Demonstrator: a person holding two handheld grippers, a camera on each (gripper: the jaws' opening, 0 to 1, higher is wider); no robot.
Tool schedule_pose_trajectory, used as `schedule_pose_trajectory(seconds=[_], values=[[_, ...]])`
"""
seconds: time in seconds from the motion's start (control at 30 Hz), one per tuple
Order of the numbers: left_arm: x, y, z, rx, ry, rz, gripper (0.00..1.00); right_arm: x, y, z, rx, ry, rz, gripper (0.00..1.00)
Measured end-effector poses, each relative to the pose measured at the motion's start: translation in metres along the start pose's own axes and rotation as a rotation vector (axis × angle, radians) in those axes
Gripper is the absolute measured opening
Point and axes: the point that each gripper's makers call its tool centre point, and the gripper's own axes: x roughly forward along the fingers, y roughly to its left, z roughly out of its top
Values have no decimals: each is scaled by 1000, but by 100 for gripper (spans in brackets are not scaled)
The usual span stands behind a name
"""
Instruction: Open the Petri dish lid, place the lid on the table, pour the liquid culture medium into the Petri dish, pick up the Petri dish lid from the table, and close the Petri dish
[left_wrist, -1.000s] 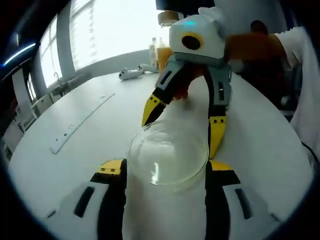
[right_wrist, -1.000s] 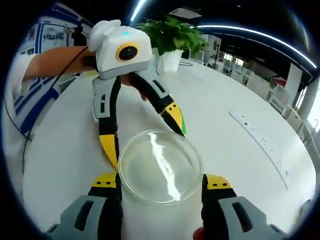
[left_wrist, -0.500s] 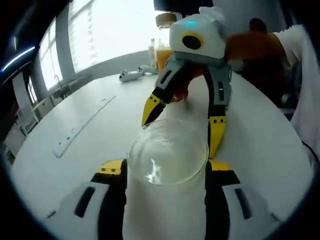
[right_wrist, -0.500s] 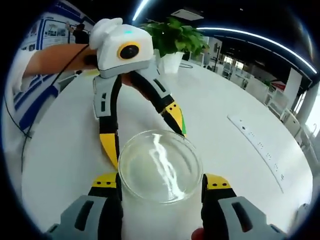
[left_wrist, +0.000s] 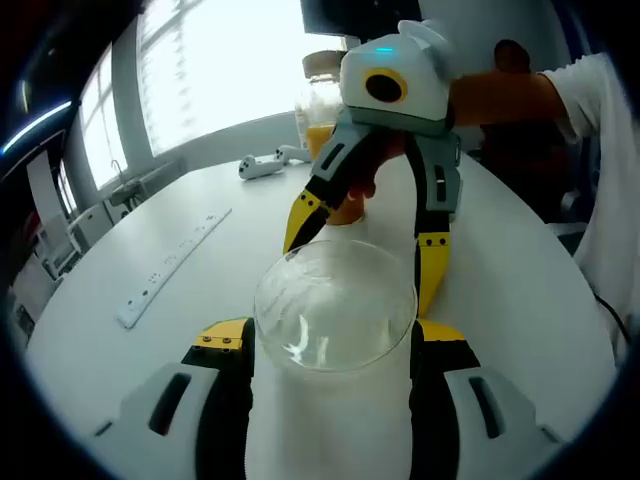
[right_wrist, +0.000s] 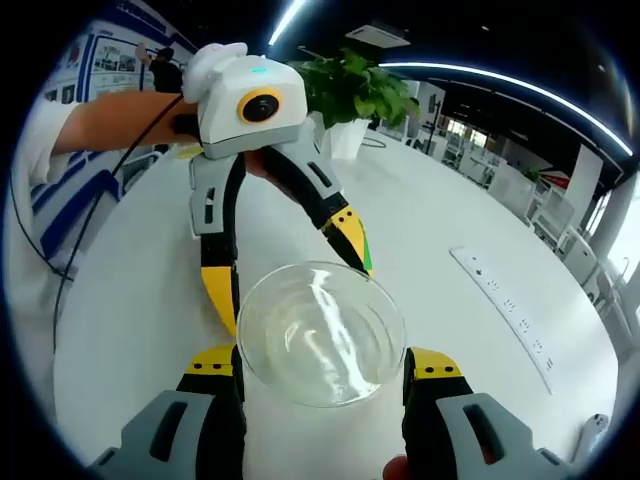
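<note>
White table: smooth, round-edged, matte; no writing readable.
Power strip: long, pale, at 3 o'clock.
Left gripper: jaws closed against Petri dish.
Right gripper: jaws grip same dish.
Dish: clear, round glass, dead centre.

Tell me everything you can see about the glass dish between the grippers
The glass dish is round, shallow and clear, with a thin rim that catches window glare. It looks like glass; whether base and lid are still together cannot be told. It sits between the yellow-tipped jaws of the left gripper, while the right gripper reaches in from the far side with its jaws around the rim. In the right gripper view it appears slightly tilted above the white table. Any liquid inside is too faint to confirm.
</note>
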Motion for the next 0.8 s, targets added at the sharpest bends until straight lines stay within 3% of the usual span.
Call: schedule_pose_trajectory(seconds=[0.27, 0.4, 0.8], values=[[-11, -24, 9, -11, -15, 8, 54, -9, 17, 7, -9, 2, 12, 59], [-12, -30, 6, -8, -18, 3, 53, -12, 29, 3, -7, 11, 16, 59], [-14, -77, 5, -1, -30, -11, 53, -22, 64, -13, 8, 16, 36, 59]])
